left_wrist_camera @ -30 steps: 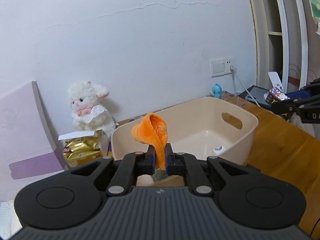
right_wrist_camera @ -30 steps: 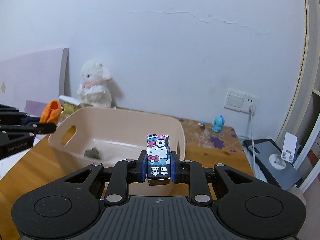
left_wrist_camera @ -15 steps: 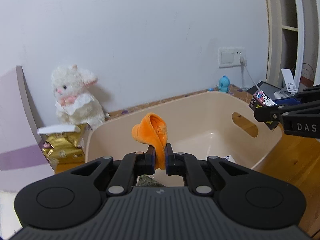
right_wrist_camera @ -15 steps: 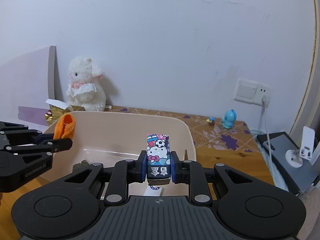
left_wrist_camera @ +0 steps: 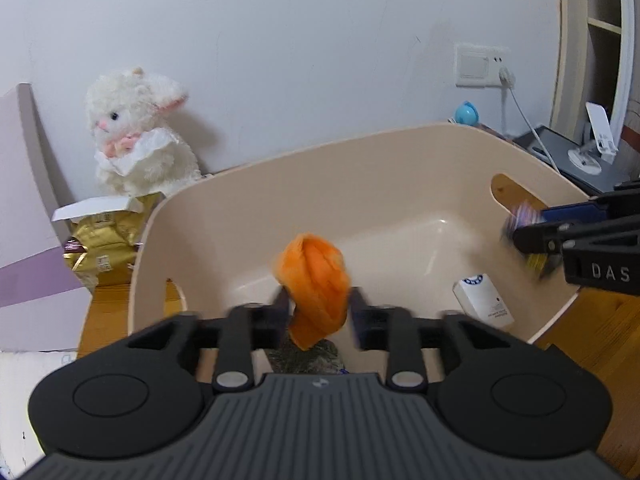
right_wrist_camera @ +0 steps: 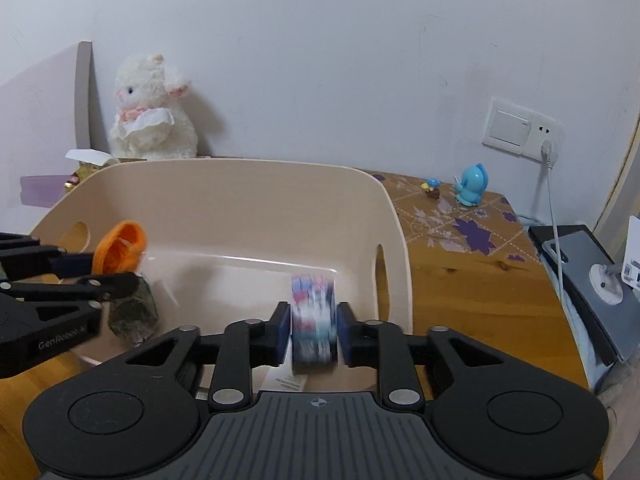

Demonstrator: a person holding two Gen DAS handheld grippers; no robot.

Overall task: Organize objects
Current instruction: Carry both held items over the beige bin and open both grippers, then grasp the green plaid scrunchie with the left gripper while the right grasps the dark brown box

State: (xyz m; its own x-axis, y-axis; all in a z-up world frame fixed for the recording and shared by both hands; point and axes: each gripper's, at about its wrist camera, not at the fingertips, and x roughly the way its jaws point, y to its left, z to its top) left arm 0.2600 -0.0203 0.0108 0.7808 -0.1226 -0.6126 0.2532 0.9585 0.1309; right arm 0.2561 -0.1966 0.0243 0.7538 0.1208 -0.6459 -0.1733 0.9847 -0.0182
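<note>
A white plush rabbit (left_wrist_camera: 138, 136) with pink ears and a pink bow sits against the white wall (left_wrist_camera: 300, 40). Just in front of it lies a gold foil bag (left_wrist_camera: 105, 240) with a white card (left_wrist_camera: 94, 209) on top. A pale lilac board (left_wrist_camera: 28, 216) leans on the wall at the left. Farther right, a white switch-and-socket plate (right_wrist_camera: 520, 132) is fixed to the wall, with a white cable (right_wrist_camera: 554, 216) plugged in and trailing down. A small blue figurine (right_wrist_camera: 472, 185) and a tiny mushroom ornament (right_wrist_camera: 432, 189) stand on the wooden tabletop (right_wrist_camera: 480, 280), on a purple flower pattern. A dark grey flat device (right_wrist_camera: 580, 264) lies at the right edge, with a white stand (left_wrist_camera: 596, 136) on it.
</note>
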